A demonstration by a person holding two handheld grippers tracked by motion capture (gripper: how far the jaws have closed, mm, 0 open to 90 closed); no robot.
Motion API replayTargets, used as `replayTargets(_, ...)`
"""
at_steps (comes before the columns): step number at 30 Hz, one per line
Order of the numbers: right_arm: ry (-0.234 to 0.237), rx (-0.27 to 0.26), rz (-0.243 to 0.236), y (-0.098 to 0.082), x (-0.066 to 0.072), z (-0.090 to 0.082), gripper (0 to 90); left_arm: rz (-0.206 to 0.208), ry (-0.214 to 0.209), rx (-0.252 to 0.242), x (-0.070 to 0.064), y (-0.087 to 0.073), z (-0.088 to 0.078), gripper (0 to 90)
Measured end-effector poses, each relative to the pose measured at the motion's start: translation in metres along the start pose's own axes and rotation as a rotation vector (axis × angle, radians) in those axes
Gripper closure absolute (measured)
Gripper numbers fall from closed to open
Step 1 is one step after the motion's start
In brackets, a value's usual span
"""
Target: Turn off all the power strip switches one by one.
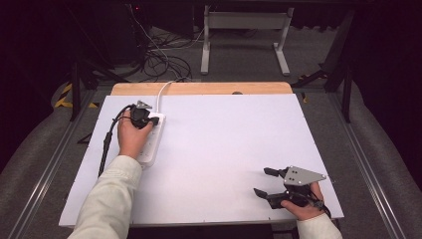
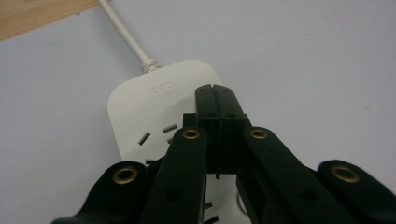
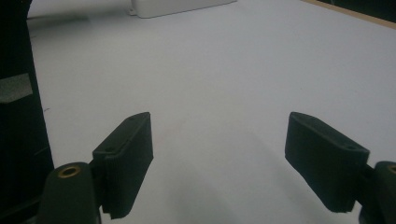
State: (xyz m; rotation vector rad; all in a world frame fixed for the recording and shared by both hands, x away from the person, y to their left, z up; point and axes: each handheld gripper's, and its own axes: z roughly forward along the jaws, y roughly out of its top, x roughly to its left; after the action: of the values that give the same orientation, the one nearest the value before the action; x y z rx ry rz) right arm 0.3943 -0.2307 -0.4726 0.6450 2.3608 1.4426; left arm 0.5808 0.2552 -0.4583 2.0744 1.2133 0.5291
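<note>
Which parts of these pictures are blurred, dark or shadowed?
High view: table bright, the room behind dark. Left gripper view: left gripper and power strip fairly sharp, the nearest jaw arms soft. Right gripper view: right gripper casts faint shadows; far edge blurred.

The power strip (image 1: 149, 141) lies flat on the white tabletop (image 1: 219, 149) at my left — a white, rounded-cornered bar with its long side running away from me. Its white cable (image 1: 163, 92) leaves the far end and runs off over the tabletop's wooden back edge. Slotted sockets (image 2: 144, 137) face up, with a faint embossed logo near the cable end — too small to read.
</note>
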Motion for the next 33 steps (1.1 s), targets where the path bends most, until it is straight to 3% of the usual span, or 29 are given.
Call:
replayTargets(6, 0.000, 0.002, 0.000, 0.000, 0.000, -0.001, 24.2, -0.004, 0.025, 0.018, -0.005, 0.002, 0.001, 90.0)
replayTargets(8, 0.000, 0.002, 0.001, 0.000, 0.000, -0.001, 24.2, 0.025, 0.045, 0.028, -0.005, 0.004, 0.000, 90.0)
replayTargets(12, 0.002, 0.000, 0.001, 0.000, 0.000, -0.001, 24.2, -0.006, 0.024, 0.018, -0.004, 0.002, 0.001, 90.0)
replayTargets(15, 0.000, 0.001, 0.001, 0.000, 0.000, -0.001, 24.2, 0.018, 0.043, 0.026, -0.007, 0.003, 0.001, 90.0)
replayTargets(27, -0.002, 0.004, -0.002, 0.000, 0.000, -0.001, 24.2, -0.008, 0.061, 0.044, -0.010, 0.005, 0.001, 90.0)
replayTargets(31, 0.000, 0.003, -0.002, 0.000, 0.000, -0.001, 24.2, 0.047, 0.108, 0.073, -0.015, 0.008, 0.002, 90.0)
replayTargets(33, 0.000, 0.002, -0.002, 0.000, 0.000, -0.001, 24.2, 0.027, 0.099, 0.072, -0.015, 0.008, 0.002, 90.0)
